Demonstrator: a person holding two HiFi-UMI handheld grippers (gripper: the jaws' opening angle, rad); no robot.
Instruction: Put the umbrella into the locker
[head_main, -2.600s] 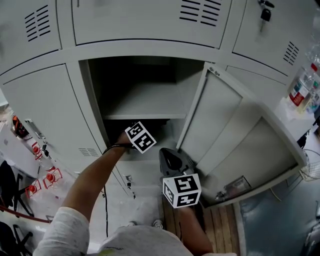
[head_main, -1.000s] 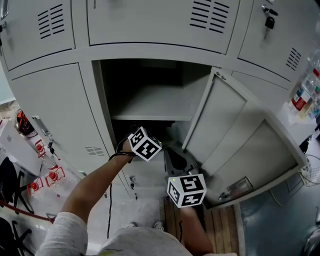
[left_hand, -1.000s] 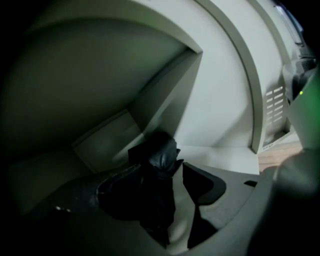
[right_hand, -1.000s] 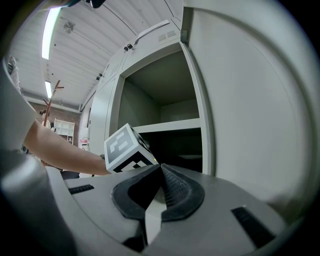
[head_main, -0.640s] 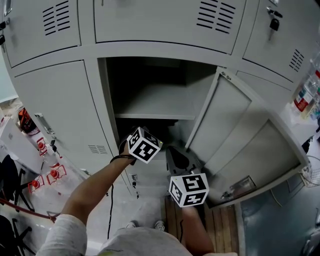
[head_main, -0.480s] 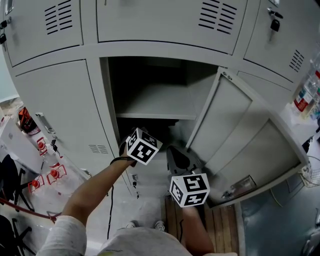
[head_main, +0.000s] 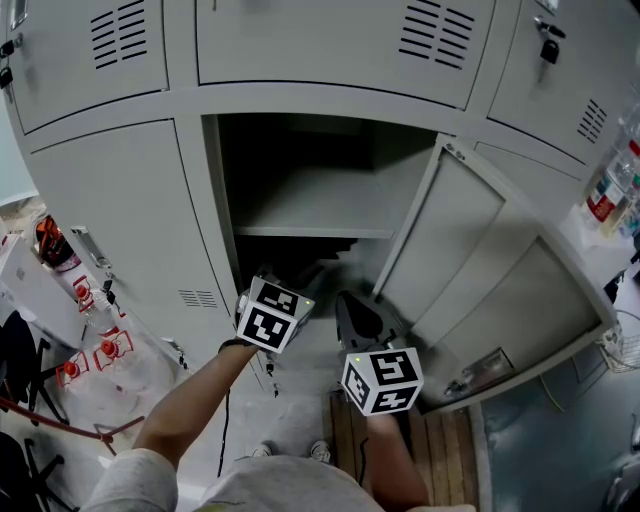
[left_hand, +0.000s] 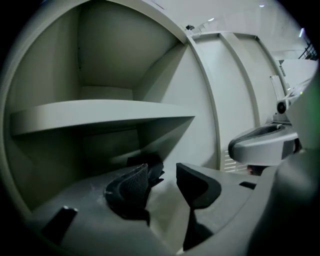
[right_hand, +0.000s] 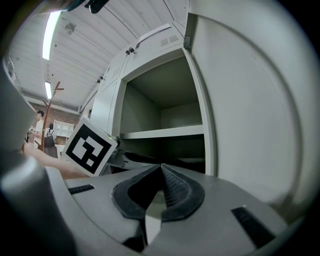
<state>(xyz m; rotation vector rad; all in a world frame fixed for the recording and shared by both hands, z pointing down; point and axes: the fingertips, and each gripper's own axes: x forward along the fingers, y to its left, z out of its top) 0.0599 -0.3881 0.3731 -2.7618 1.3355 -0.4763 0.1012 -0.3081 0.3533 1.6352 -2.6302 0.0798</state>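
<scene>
Nearest, the right gripper (right_hand: 161, 170) sat pinched shut and empty just outside the locker (head_main: 190, 200), beside its open door (head_main: 470, 270). The left gripper (left_hand: 162, 169) hung at the locker's mouth, jaws closing on nothing. Deeper in the locker, under its shelf (left_hand: 100, 112), lay a dark bundle, apparently the umbrella (left_hand: 152, 164). Best to draw straight out, clear of fabric and door.

Locker (head_main: 120, 210): smooth matt grey painted metal. Floor boards (head_main: 445, 445): wood, matt. Bottles (head_main: 603, 195): clear glossy plastic.
</scene>
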